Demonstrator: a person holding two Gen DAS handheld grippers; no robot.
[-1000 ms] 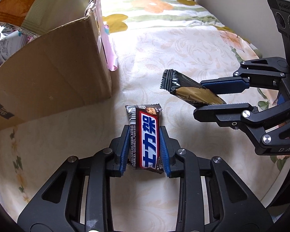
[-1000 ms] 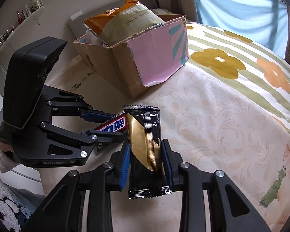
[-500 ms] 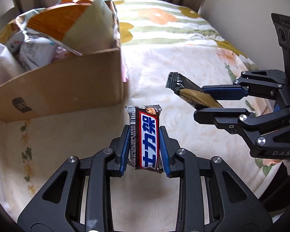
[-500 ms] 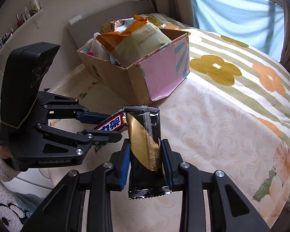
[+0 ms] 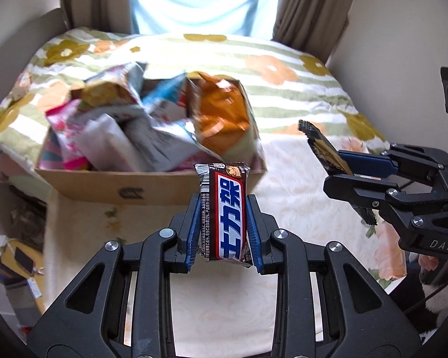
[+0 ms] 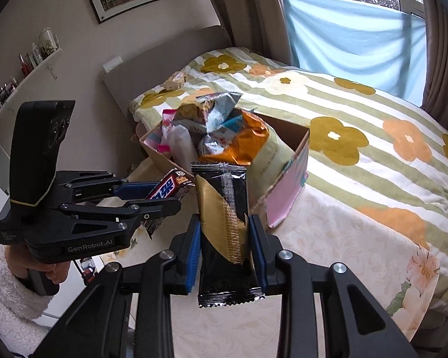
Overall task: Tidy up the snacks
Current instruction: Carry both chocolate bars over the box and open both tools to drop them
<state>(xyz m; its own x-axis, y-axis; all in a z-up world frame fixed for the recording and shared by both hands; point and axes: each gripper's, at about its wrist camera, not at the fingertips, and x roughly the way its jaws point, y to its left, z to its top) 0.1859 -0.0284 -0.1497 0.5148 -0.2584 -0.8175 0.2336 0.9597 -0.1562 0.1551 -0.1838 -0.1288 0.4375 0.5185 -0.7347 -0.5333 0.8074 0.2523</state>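
Left gripper (image 5: 223, 226) is clamping a brown-wrapped chocolate bar with a blue-and-white label (image 5: 224, 213) between its blue pads. The bar's long axis is running along the fingers, its upper end pointing toward the box. In the right wrist view the same gripper (image 6: 164, 197) is showing at left, the bar (image 6: 167, 188) angled up toward the box's near wall.

The open brown cardboard box with one pink side panel (image 5: 152, 188) is sitting on the cream-and-floral bedspread (image 5: 298, 179), directly ahead of and below the left gripper. It is heaped with crumpled snack bags, an orange one (image 5: 221, 119) uppermost at the right. The heap is blurred in the left wrist view.

Right gripper (image 6: 225, 247) is gripping a black-and-gold foil snack packet (image 6: 224, 223), long axis likewise along the fingers. From the left wrist view this gripper (image 5: 343, 173) is standing off to the right of the box, its packet (image 5: 325, 149) tilted up and leftward.

Judgement: both bars are being carried clear of the bedspread. The left one is lying nearer the box opening, almost over the near wall; the right one needs to travel leftward across the pink-sided corner (image 6: 286, 197). Free room in the box looks scant, so pieces may slide off the heap.
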